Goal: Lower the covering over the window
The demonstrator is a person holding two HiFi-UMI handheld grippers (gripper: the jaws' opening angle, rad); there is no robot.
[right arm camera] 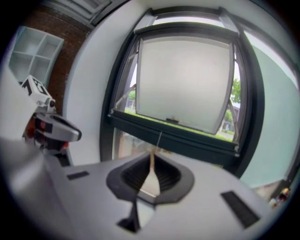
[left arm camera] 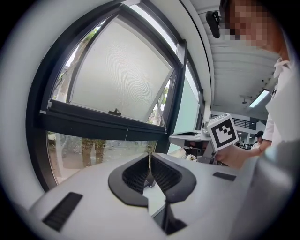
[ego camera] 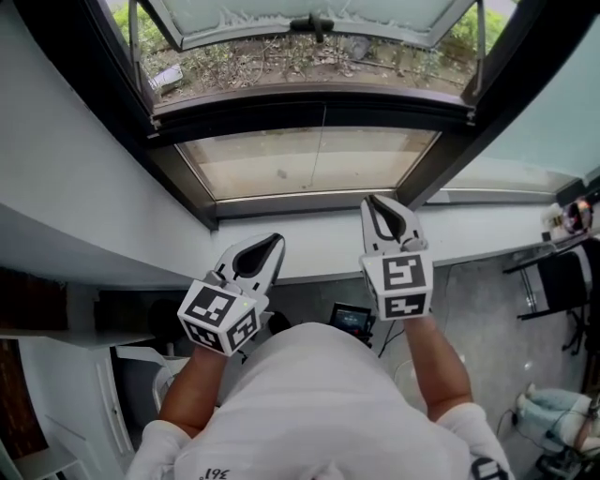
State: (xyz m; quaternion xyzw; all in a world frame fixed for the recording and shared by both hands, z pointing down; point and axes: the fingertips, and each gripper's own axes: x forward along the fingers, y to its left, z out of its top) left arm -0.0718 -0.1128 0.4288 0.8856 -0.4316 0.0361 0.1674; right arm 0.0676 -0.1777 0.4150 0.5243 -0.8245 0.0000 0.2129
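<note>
The window has a dark frame with its frosted upper sash tilted outward and a fixed lower pane beneath. No blind or shade shows over the glass. A thin pale cord runs down the middle of the crossbar. My left gripper is held just short of the white sill, shut with nothing between its jaws. My right gripper reaches over the sill toward the lower pane, also shut and empty. Both point at the window.
White wall flanks the window on both sides. A black chair and a desk edge stand at the right, with a seated person's legs at the lower right. A small dark device lies on the floor below the sill.
</note>
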